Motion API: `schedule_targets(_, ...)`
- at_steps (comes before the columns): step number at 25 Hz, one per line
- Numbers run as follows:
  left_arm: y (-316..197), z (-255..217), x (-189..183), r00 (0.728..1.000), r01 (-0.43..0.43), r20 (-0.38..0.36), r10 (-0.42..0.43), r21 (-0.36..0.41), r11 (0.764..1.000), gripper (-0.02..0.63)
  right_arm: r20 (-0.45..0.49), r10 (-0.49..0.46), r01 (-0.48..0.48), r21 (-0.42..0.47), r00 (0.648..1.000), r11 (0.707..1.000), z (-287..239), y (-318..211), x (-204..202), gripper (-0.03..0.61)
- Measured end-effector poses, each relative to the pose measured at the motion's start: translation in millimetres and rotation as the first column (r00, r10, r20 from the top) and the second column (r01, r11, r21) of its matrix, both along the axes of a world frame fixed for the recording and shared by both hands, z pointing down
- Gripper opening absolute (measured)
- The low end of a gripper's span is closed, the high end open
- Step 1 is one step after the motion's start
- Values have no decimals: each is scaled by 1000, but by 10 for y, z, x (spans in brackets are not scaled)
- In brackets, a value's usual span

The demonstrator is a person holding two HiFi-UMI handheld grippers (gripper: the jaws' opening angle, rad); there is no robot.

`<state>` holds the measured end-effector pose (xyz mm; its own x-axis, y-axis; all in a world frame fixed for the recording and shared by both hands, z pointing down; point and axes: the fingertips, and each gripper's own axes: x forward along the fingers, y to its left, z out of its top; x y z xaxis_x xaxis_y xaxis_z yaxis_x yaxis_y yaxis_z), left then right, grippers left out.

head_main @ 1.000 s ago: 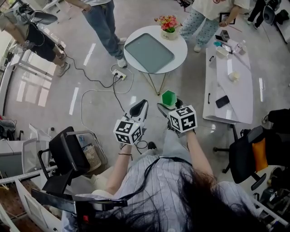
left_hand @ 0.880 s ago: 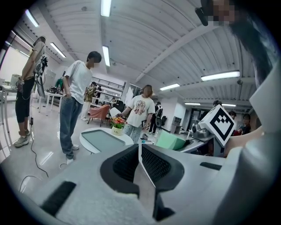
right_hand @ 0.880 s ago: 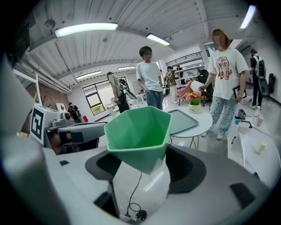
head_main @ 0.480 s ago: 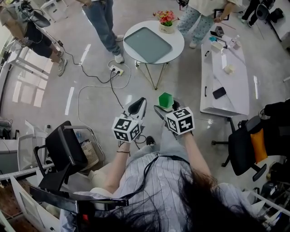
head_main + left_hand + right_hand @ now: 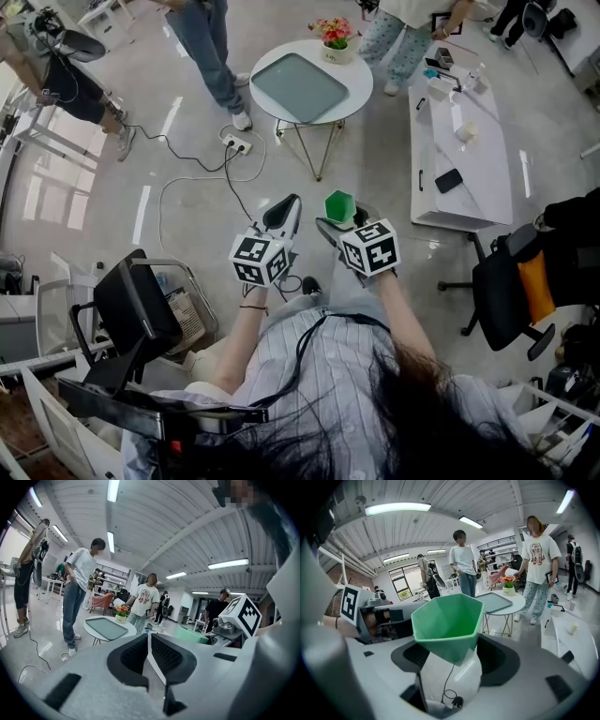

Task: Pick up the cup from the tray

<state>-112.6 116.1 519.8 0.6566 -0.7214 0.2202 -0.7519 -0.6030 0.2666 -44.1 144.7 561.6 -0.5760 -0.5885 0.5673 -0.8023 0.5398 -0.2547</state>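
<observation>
- Cup (image 5: 339, 203) — green, faceted, mouth up. In the head view only its upper part shows; the base is hidden behind the right gripper (image 5: 343, 218).
- The person's hands cannot be seen under the marker cubes (image 5: 260, 260); only the forearms (image 5: 246, 328) show below them, both stretched forward side by side above the floor (image 5: 187, 216).
- Left gripper (image 5: 283, 203) points ahead, beside the right one, with its jaws pressed together on nothing.
- In the right gripper view the cup (image 5: 447, 623) sits between the two jaws, pinched at its narrow lower part, with the rim rising above them.
- It hangs in the air — well apart from the tray (image 5: 298, 86) on the round table (image 5: 359, 94) ahead.
</observation>
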Motion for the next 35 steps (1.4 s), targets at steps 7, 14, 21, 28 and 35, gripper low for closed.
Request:
schedule_targets(7, 68, 24, 33, 1000, -15, 9, 15, -6, 1000, 17, 10, 1, 0, -10, 1000, 1000, 31, 79, -7, 325)
schedule_targets(14, 60, 25, 67, 1000, -13, 6, 13, -8, 1000, 17, 11, -5, 5, -7, 1000, 1000, 10, 62, 9, 325)
schedule_targets(21, 51, 55, 102, 1000, -7, 3, 7, -11, 1000, 17, 7, -14, 14, -9, 1000, 1000, 32, 74, 35, 325)
schedule_targets(28, 25, 57, 87, 1000, -5, -3, 5, -15, 1000, 17, 3, -18, 18, -9, 1000, 1000, 15, 36, 17, 325)
schedule_targets(35, 32, 62, 110, 1000, -7, -7, 7, -14, 1000, 17, 19, -6, 7, -15, 1000, 1000, 10, 37, 47, 325)
